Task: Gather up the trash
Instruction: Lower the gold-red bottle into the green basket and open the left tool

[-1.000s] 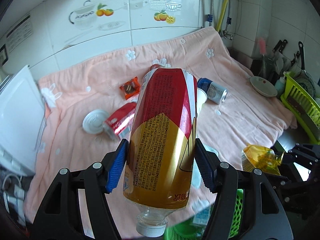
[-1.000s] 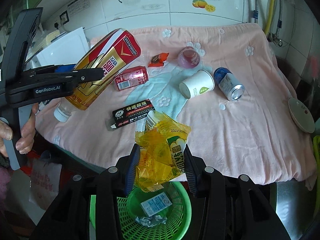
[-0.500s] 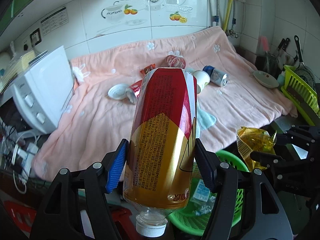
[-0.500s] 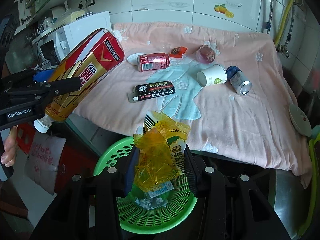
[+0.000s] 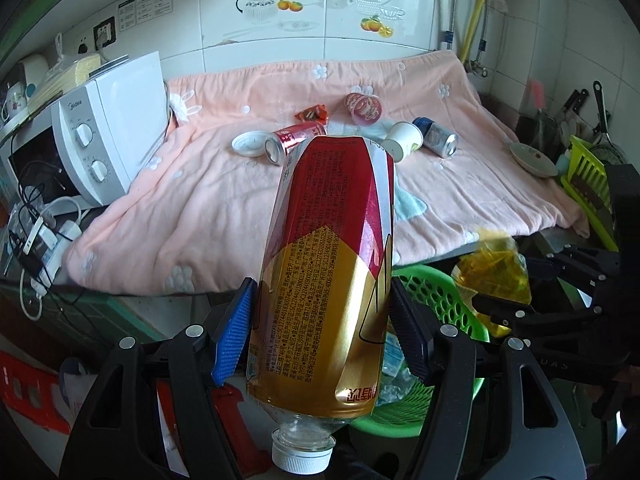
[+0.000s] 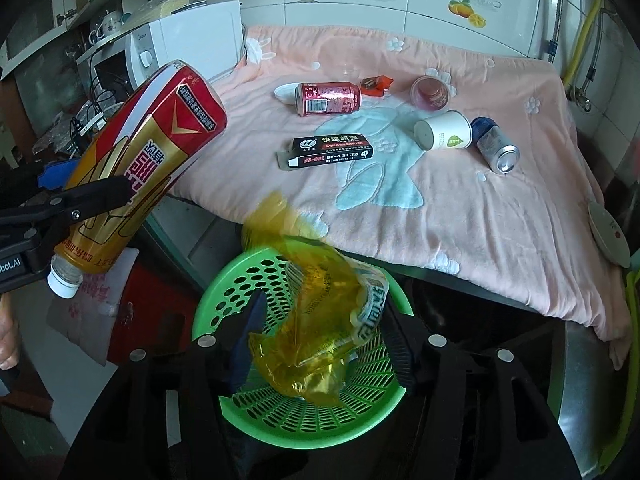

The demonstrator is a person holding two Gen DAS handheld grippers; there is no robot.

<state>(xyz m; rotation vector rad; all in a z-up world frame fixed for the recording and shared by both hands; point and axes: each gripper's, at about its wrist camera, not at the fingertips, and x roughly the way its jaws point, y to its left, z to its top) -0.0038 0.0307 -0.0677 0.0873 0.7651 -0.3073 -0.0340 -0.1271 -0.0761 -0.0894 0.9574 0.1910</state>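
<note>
Trash part-collected: my right hand-held gripper (image 6: 320,340) opening, yellow wrapper (image 6: 316,320) dropping into green basket (image 6: 240,280); left hand-held gripper (image 5: 322,336) clamps bottle (image 5: 332,264); cans (image 6: 328,98), cup (image 6: 444,134), box (image 6: 332,150) left on far worktop (image 6: 500,232).

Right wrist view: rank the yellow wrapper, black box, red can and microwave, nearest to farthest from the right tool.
1. Yellow wrapper: between the opening jaws of the right tool, over the green basket.
2. Black box: middle of the pink blanket.
3. Red can: beyond the box, lying on its side.
4. Microwave: far left, past the blanket's edge.

Both wrist views downward over shared basket (image 6: 224,304).
</note>
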